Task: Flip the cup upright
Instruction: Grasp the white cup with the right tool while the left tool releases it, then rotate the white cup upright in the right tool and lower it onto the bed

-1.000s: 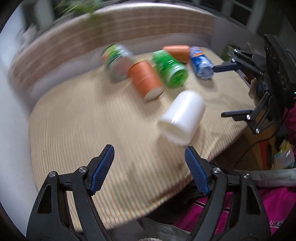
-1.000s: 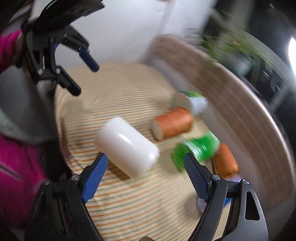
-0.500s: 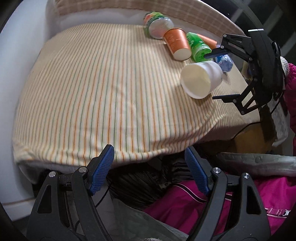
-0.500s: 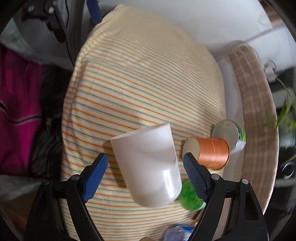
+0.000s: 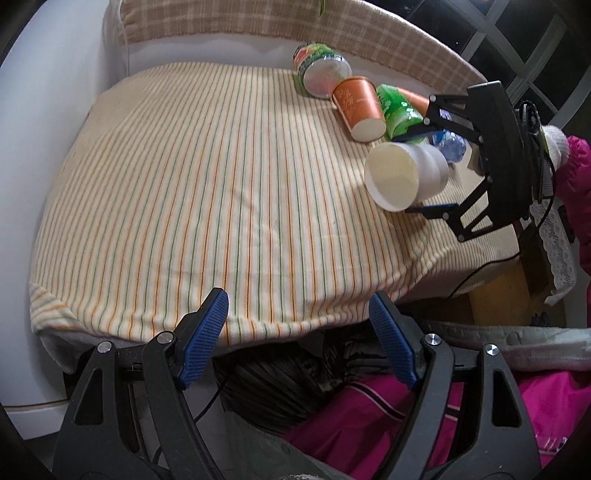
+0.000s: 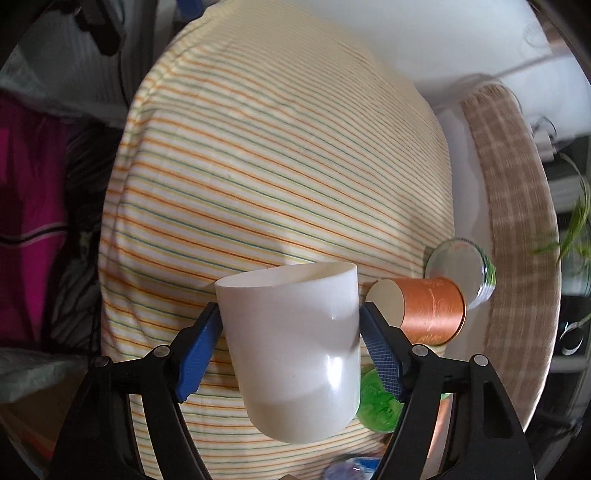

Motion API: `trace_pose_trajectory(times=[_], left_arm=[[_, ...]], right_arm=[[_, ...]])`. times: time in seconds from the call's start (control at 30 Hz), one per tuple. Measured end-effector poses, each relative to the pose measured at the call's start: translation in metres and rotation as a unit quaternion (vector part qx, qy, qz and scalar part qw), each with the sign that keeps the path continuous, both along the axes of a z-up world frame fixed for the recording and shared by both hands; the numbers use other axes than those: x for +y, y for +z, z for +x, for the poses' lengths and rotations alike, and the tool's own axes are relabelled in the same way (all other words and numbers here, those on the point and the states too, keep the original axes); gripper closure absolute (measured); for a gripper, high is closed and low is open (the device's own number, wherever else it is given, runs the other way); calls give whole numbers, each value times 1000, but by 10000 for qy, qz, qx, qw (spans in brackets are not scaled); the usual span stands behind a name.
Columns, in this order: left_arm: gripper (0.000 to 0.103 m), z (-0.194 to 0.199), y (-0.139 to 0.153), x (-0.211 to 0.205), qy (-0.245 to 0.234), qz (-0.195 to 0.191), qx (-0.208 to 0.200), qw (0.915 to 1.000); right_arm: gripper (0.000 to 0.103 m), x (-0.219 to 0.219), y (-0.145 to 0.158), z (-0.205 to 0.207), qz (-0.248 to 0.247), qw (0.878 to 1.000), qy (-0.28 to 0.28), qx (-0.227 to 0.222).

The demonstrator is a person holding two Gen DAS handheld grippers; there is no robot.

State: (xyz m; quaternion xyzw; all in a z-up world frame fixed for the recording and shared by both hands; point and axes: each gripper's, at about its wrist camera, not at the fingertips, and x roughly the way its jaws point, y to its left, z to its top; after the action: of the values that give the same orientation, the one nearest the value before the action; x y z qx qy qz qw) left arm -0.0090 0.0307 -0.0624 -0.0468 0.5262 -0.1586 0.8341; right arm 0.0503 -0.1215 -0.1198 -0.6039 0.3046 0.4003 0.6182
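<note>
A white cup (image 6: 295, 343) lies on its side between the blue pads of my right gripper (image 6: 291, 336), which is shut on it. In the left wrist view the cup (image 5: 402, 173) shows its open mouth, held by the right gripper (image 5: 417, 173) just above the striped cloth (image 5: 221, 192) at the right. My left gripper (image 5: 299, 339) is open and empty, back at the near edge of the cloth.
An orange cup (image 5: 358, 107), a green cup (image 5: 397, 109), a clear jar (image 5: 319, 70) and a blue bottle (image 5: 452, 146) lie on their sides at the far right. A checked cushion (image 5: 258, 22) borders the back. Pink clothing (image 5: 443, 424) lies below the near edge.
My right gripper has closed on the white cup. My left gripper has drawn back from the cup to the near edge of the cloth.
</note>
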Motion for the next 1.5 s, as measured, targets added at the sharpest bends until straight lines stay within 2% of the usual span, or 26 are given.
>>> trace_pose_trajectory(times=[0.2,0.4,0.5,0.6,0.73,0.87,0.97,1.03,1.13,1.37,1.5], left_arm=[[22,9,7,-7,60,-103,-305,9995],[22,18,9,-15,58,-263,-503,9984],[22,23,9,-18,75,-407,-581,9975],[22,29,8,-22,110,-466,-620,9969],[22,32,10,-33,127,-202,-878,9959],[22,32,15,-46,152,92,-1248,9920],[22,34,19,-52,178,176,-1467,9889],[22,36,22,-54,186,201,-1560,9874],[22,37,24,-57,146,194,-1622,9865],[22,37,25,-60,87,93,-1645,9863],[22,35,25,-60,86,65,-1633,9865]], right_arm=[[28,-14,14,13,875,9930,-727,302],[28,-38,30,23,1934,9664,-1618,503],[28,-52,35,28,2476,9447,-2079,546],[28,-68,43,29,3188,9088,-2612,649],[29,-83,50,21,3989,8589,-3159,579],[29,-86,51,7,4449,8236,-3510,218],[29,-90,51,4,4773,7948,-3745,160],[29,-90,51,-1,4861,7847,-3847,70],[29,-91,51,-2,4853,7789,-3970,-96],[29,-104,51,-9,5022,7557,-4198,-228],[29,-104,47,-8,5029,7524,-4243,-318]])
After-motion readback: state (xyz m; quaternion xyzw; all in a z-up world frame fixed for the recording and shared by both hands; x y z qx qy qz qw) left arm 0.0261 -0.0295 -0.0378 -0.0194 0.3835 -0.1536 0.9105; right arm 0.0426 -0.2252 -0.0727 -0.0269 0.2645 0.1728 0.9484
